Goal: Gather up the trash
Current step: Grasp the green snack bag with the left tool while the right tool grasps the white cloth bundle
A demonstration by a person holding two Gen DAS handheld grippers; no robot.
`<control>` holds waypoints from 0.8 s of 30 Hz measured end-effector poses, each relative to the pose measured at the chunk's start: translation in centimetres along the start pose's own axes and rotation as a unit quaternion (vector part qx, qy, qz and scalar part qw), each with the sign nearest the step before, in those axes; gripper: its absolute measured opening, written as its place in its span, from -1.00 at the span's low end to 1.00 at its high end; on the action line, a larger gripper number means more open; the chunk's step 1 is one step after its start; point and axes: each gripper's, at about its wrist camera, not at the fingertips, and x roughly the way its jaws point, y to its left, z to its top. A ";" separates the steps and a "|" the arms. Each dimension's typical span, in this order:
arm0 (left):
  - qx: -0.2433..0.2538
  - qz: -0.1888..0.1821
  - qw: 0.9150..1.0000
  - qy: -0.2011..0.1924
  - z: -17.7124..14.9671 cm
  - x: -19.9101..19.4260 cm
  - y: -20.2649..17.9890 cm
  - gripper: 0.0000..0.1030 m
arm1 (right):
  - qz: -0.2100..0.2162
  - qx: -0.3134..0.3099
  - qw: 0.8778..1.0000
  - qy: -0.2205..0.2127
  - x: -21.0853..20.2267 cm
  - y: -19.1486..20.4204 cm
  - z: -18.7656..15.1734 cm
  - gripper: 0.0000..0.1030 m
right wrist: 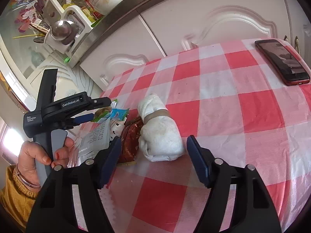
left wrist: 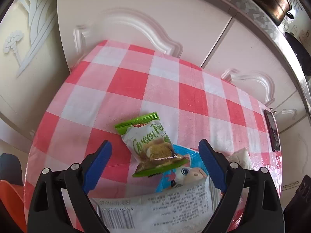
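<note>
A green cookie packet (left wrist: 150,144) lies on the red-and-white checked table (left wrist: 136,81), resting on a blue-and-white wrapper (left wrist: 182,176) and a white printed bag (left wrist: 155,207). My left gripper (left wrist: 155,155) is open, its jaws on either side of this pile and just above it. In the right wrist view a white wad bound with a band (right wrist: 160,128) lies beside a red wrapper (right wrist: 130,137). My right gripper (right wrist: 153,151) is open, with the wad just ahead between its jaws. The left gripper (right wrist: 93,110) shows there, over the packets.
A dark phone (right wrist: 281,60) lies at the table's far right edge; it also shows in the left wrist view (left wrist: 272,130). White cabinet doors (left wrist: 136,19) stand behind the table. A cluttered counter (right wrist: 77,9) with jars and utensils runs above. An orange object (left wrist: 9,200) sits at lower left.
</note>
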 end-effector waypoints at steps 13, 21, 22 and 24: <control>-0.006 -0.005 1.000 0.001 0.2 1.3 0.0 -0.05 | -0.014 -0.014 1.000 0.004 0.4 0.3 -0.2 -0.14; -0.012 -0.019 1.000 -0.011 -0.5 -0.1 0.2 -0.13 | -0.003 -0.008 1.000 -0.003 -0.1 0.2 -0.1 -0.20; -0.013 -0.023 1.000 -0.015 -0.6 -0.5 0.2 -0.13 | -0.001 -0.006 1.000 -0.006 -0.2 0.1 -0.1 -0.20; -0.010 -0.030 0.999 -0.024 -0.8 -1.4 0.1 -0.13 | 0.004 -0.001 1.000 -0.008 -0.4 0.0 -0.1 -0.21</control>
